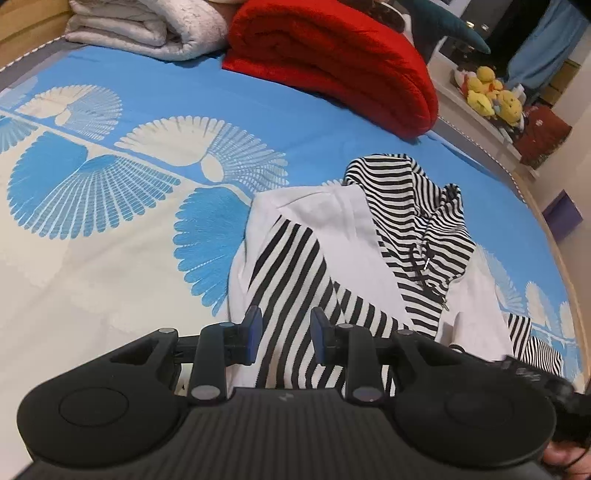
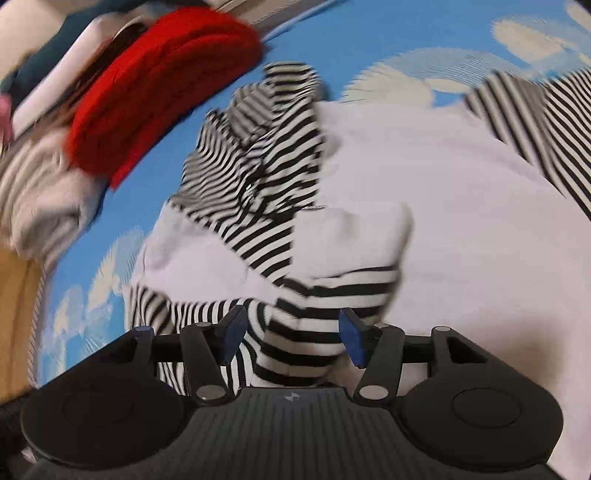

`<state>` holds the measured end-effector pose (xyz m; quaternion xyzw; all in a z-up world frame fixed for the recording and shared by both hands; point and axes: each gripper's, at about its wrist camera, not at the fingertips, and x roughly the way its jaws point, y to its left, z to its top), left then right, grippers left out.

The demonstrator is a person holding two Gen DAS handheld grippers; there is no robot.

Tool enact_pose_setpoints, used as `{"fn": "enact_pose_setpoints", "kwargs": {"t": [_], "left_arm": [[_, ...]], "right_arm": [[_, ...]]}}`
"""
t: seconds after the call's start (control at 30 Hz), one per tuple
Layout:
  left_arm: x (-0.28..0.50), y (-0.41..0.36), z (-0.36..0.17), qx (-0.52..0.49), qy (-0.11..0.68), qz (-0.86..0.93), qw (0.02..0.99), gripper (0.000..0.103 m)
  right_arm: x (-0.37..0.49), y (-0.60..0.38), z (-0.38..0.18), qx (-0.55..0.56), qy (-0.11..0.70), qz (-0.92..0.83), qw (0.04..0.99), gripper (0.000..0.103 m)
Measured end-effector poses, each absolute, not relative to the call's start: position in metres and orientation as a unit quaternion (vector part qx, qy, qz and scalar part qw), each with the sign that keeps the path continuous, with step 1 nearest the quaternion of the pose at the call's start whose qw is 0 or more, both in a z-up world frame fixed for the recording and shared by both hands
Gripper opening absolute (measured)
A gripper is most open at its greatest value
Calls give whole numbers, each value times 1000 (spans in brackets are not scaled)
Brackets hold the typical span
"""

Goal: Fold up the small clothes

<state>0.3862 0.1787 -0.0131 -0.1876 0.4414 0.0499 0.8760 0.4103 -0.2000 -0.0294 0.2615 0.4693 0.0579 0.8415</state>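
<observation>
A small white hoodie with black-and-white striped sleeves and hood lies crumpled on the blue patterned bedspread. My left gripper is open, its fingers either side of a striped sleeve folded over the white body. In the right wrist view, which is motion-blurred, the hoodie fills the middle. My right gripper is open with a bunched striped sleeve between its fingers; I cannot tell whether they touch it. The striped hood lies beyond.
A folded red blanket and a folded white quilt lie at the far edge of the bed. Yellow plush toys sit on a shelf past the bed's right side. The red blanket also shows in the right wrist view.
</observation>
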Motion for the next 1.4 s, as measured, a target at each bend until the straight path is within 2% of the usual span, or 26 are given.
{"fn": "enact_pose_setpoints", "kwargs": {"t": [0.1,0.13,0.17,0.2,0.3,0.37,0.43,0.5,0.57,0.6,0.7,0.77,0.8,0.83,0.9,0.93,0.97,1.13,1.23,1.27,1.4], "left_arm": [[386,177,-11,-166,443,46,880,30],[388,178,-11,-161,444,45,881,30],[389,178,-11,-159,443,43,881,30],[390,179,-11,-158,444,41,881,30],[392,177,-13,-156,448,33,880,30],[393,172,-17,-150,455,27,877,30],[394,167,-22,-143,467,21,872,30],[395,160,-31,-132,483,17,865,30],[396,154,-40,-121,496,16,860,30],[396,150,-44,-115,501,15,857,30],[396,145,-53,-107,511,4,853,30],[396,143,-60,-102,518,0,849,30],[396,142,-65,-100,525,-2,845,30],[397,142,-73,-91,539,0,838,30],[398,141,-89,-58,570,18,820,31],[397,142,-91,-52,573,19,818,35],[397,142,-90,-52,571,21,819,34],[395,131,-68,-60,527,-8,848,34],[398,124,-91,-38,572,10,819,34],[397,123,-93,-37,572,12,819,34],[396,116,-67,-40,525,-13,850,35]], "right_arm": [[415,-180,-39,196,482,47,852,55],[415,-176,-41,171,484,38,857,42],[413,-176,-42,156,480,33,862,13],[411,-177,-40,152,472,30,868,5],[391,-194,-7,202,375,26,904,5],[367,-206,21,212,268,19,940,5],[353,-219,26,229,231,-6,946,6],[361,-235,5,255,294,-51,920,10],[382,-258,-38,295,417,-87,855,18],[386,-271,-58,323,459,-111,820,18],[388,-295,-74,378,463,-128,791,20],[396,-303,-74,393,454,-119,790,34],[397,-306,-75,401,450,-119,789,36],[401,-313,-77,411,450,-126,783,36],[399,-321,-80,425,449,-139,773,28],[400,-324,-80,429,447,-140,772,25],[401,-325,-76,422,446,-142,777,14],[386,-320,-51,400,401,-96,819,13],[393,-333,-78,388,481,-134,775,16],[389,-339,-82,395,482,-145,769,3],[385,-343,-54,360,431,-129,817,12]]}}
